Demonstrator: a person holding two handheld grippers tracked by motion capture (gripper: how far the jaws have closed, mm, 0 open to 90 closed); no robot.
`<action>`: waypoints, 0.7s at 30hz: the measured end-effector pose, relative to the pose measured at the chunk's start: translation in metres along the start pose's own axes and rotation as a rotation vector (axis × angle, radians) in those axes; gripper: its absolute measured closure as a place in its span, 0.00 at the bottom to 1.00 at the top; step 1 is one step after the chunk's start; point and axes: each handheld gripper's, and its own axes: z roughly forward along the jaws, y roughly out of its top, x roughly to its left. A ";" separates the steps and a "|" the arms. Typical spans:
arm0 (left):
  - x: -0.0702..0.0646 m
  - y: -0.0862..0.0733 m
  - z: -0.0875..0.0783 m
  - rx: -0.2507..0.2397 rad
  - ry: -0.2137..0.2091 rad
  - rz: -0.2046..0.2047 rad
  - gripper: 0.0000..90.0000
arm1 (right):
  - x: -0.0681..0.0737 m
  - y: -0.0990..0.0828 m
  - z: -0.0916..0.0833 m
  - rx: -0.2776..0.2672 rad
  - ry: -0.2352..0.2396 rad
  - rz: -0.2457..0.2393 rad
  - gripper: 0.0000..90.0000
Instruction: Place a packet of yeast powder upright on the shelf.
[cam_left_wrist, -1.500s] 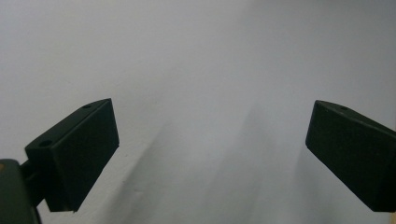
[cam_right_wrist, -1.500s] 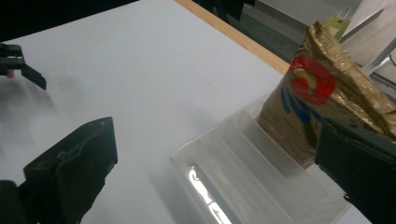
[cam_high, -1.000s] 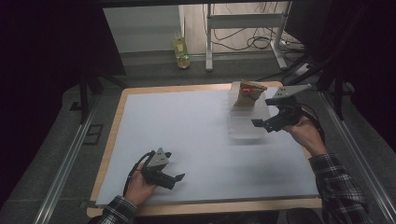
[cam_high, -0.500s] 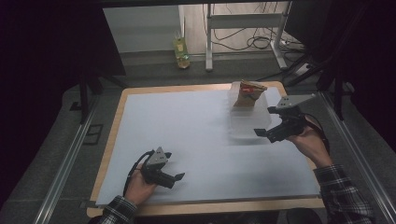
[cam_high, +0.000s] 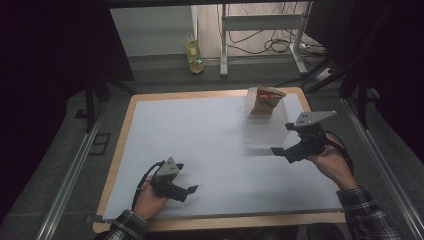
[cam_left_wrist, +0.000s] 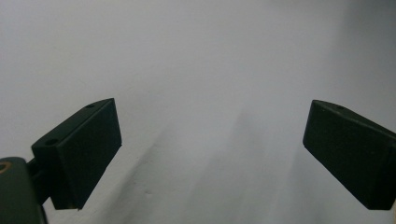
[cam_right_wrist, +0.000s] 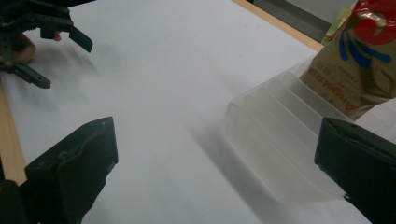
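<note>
Right claw (cam_high: 289, 143) gapes beside clear tray's (cam_high: 265, 131) near edge.

Dim room, grey floor (cam_high: 165, 70), white metal stand (cam_high: 260, 30) behind — cables (cam_high: 260, 46) (tangled) beneath, yellow-green bottle (cam_high: 194, 55).

We see the counter (cam_high: 200, 135) filling the middle of the high view, with a ribbed tray (cam_high: 265, 125) lying on it in the upper right of the frame. In the tray's far end stands a packet (cam_high: 265, 100). The right claw (cam_high: 287, 145) hovers just beside the tray's near right corner, at the right of the frame. The left claw (cam_high: 187, 192) sits low in the lower left, well apart from the tray. Behind the counter, at the top centre, a bottle (cam_high: 194, 57) stands on the floor, left of a table frame (cam_high: 260, 35).
</note>
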 end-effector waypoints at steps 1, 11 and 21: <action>0.000 0.000 0.000 0.001 0.000 0.000 0.05 | 0.002 -0.001 0.000 0.002 0.003 0.002 0.00; 0.000 0.000 0.000 0.008 0.008 0.005 0.05 | 0.015 -0.011 0.009 -0.002 0.039 -0.004 0.00; -0.001 0.000 -0.001 0.010 0.011 0.011 0.05 | 0.030 -0.023 0.012 0.004 0.049 0.015 0.00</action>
